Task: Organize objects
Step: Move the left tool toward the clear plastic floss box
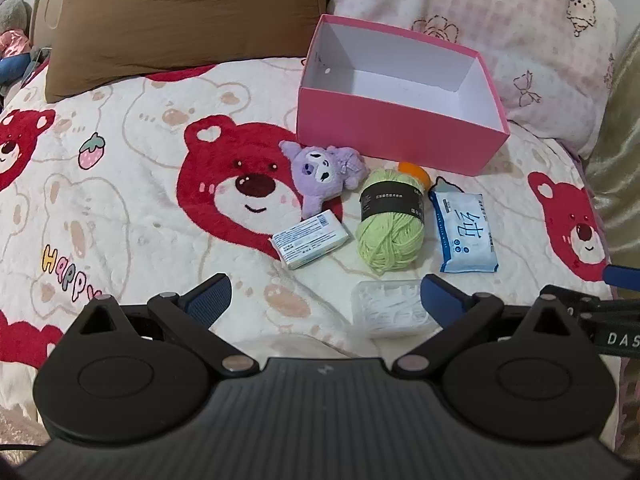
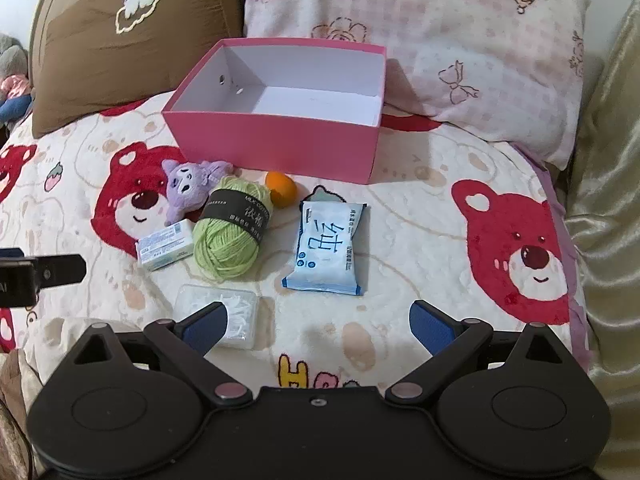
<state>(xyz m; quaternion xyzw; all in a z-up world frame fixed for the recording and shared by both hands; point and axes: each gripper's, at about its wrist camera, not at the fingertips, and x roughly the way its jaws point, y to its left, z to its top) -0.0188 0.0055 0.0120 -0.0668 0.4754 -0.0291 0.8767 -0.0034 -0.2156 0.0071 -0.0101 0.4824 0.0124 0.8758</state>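
An empty pink box (image 1: pixel 396 136) (image 2: pixel 280 146) with a white inside stands on the bed. In front of it lie a purple plush toy (image 1: pixel 320 176) (image 2: pixel 188 190), a green yarn ball (image 1: pixel 390 224) (image 2: pixel 228 236), a small orange fruit (image 1: pixel 416 172) (image 2: pixel 282 190), a white-and-blue wipes pack (image 1: pixel 466 234) (image 2: pixel 326 252), a small white carton (image 1: pixel 308 238) (image 2: pixel 164 250) and a clear box of white picks (image 1: pixel 392 312) (image 2: pixel 236 316). My left gripper (image 1: pixel 324 300) hovers open over the blanket, near the picks box. My right gripper (image 2: pixel 320 320) is open too, holding nothing.
A bear-print blanket (image 1: pixel 120 200) (image 2: pixel 460 240) covers the bed. A brown pillow (image 1: pixel 180 20) (image 2: pixel 120 40) and a pink-patterned pillow (image 1: pixel 500 32) (image 2: pixel 440 40) lean behind the box. The other gripper's finger shows at the right edge (image 1: pixel 622 276) and at the left edge (image 2: pixel 44 272).
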